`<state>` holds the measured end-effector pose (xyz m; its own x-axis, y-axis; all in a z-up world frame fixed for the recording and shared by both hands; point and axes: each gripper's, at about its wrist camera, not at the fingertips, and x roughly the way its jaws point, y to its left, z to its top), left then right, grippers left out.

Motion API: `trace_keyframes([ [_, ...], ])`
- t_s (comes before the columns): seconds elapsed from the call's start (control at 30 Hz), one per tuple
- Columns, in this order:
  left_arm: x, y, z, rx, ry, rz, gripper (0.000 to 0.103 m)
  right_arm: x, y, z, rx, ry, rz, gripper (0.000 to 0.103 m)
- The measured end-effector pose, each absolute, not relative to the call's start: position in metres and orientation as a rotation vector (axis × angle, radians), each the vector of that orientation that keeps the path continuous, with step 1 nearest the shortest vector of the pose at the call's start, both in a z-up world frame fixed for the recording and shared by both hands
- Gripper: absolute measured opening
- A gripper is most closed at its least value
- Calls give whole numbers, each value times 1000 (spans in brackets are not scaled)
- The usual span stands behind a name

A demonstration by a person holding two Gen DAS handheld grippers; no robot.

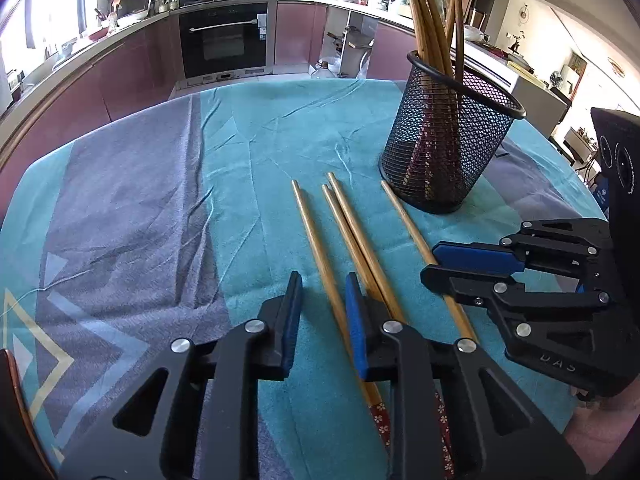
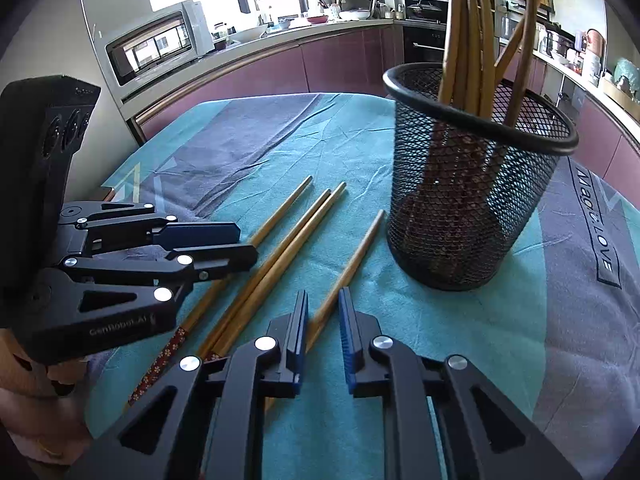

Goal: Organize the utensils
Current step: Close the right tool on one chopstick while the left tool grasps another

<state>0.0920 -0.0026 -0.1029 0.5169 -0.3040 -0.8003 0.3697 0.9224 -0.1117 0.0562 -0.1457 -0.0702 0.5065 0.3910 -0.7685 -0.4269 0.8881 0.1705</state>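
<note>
A kitchen wraps around me: purple cabinets, a built-in oven (image 1: 223, 38) at twelve o'clock from my left hand's view, a microwave (image 2: 160, 42) at ten o'clock from my right. Under me lies a teal and grey cloth (image 1: 132, 208) covering the table.

The mesh holder (image 2: 476, 184) stands upright at two o'clock, already holding a bundle of chopsticks that lean outwards above its rim. Four loose chopsticks lie on the cloth between me and the holder, tips pointing away.

My left gripper (image 1: 322, 312) straddles the leftmost chopstick (image 1: 316, 240); its jaws stand narrowly apart, with a visible gap on either side of the stick, so I judge nothing is clamped yet. The middle pair (image 1: 352, 232) passes just under my right-hand blue pad. My right gripper (image 2: 323, 326) sits around the rightmost chopstick (image 2: 352, 264), jaws nearly together; the stick runs against one pad, but I cannot tell whether both press on it.

The risk, as I judge it: my left pad lands on the middle pair and drags two or three sticks together, or a round stick rolls out of a partial pinch. With both grippers so near each other, they could also knock together on the lift, and a long stick swung carelessly could tip the light holder.
</note>
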Motion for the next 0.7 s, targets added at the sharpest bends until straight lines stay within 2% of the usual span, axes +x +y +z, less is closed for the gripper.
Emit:
trace_keyframes([
  [0.13,96,-2,-103,60,948,-401,20,58,-153,-71,-31,925,484,11],
  [0.47,104,-10,-105,64,945,-381,21,65,-148,-71,-26,915,474,18],
  [0.7,103,-13,-105,58,942,-360,19,68,-151,-72,-8,911,465,12],
])
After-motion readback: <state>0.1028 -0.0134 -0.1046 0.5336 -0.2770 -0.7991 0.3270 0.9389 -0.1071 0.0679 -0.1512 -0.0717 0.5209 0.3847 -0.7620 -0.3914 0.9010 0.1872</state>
